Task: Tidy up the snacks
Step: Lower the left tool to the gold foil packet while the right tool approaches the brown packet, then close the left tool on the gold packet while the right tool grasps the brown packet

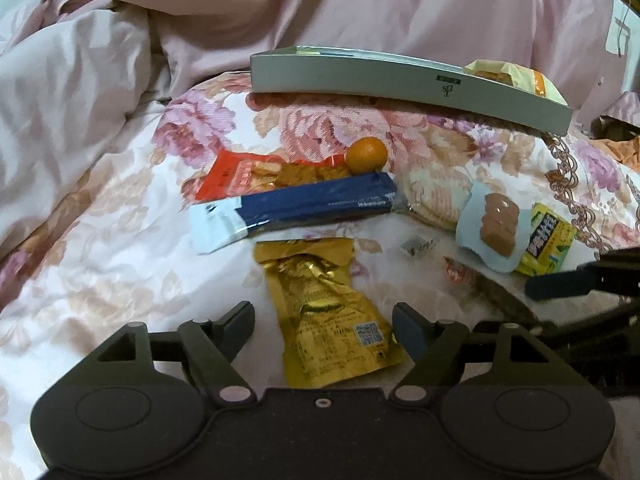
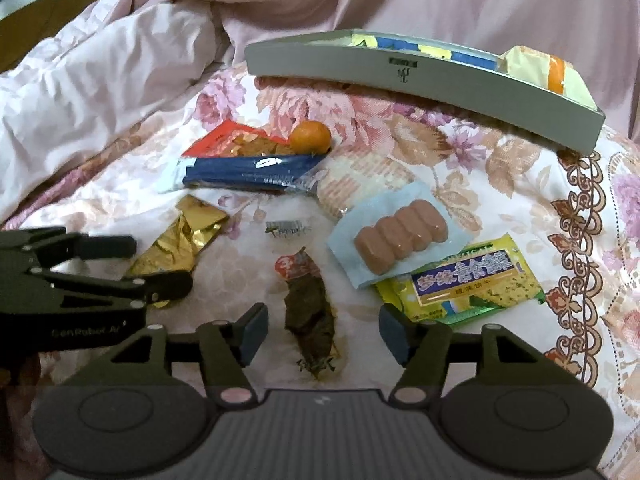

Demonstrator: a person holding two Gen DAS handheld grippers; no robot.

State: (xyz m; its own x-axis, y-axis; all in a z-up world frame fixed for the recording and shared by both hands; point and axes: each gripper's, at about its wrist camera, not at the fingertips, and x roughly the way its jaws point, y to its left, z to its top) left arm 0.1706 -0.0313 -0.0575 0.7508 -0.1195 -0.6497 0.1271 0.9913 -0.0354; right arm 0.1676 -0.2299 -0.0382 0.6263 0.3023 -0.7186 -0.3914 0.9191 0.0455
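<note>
Snacks lie on a floral bedspread. My left gripper (image 1: 323,328) is open, its fingers on either side of a gold foil packet (image 1: 326,312), also seen in the right wrist view (image 2: 180,240). My right gripper (image 2: 323,330) is open around a dark clear-wrapped snack (image 2: 310,312). Beyond lie a blue-and-white bar (image 1: 296,204), a red packet (image 1: 260,174), a small orange (image 1: 366,155), a sausage pack (image 2: 396,238) and a yellow-green biscuit pack (image 2: 464,284). A grey box tray (image 2: 420,80) at the back holds a yellow-orange packet (image 2: 536,70).
Rumpled pink quilt (image 1: 120,60) rises to the left and behind the tray. A small clear candy wrapper (image 2: 289,229) lies mid-bed. A round cracker pack (image 1: 434,196) sits beside the blue bar. The left gripper's body (image 2: 72,280) is at the left of the right wrist view.
</note>
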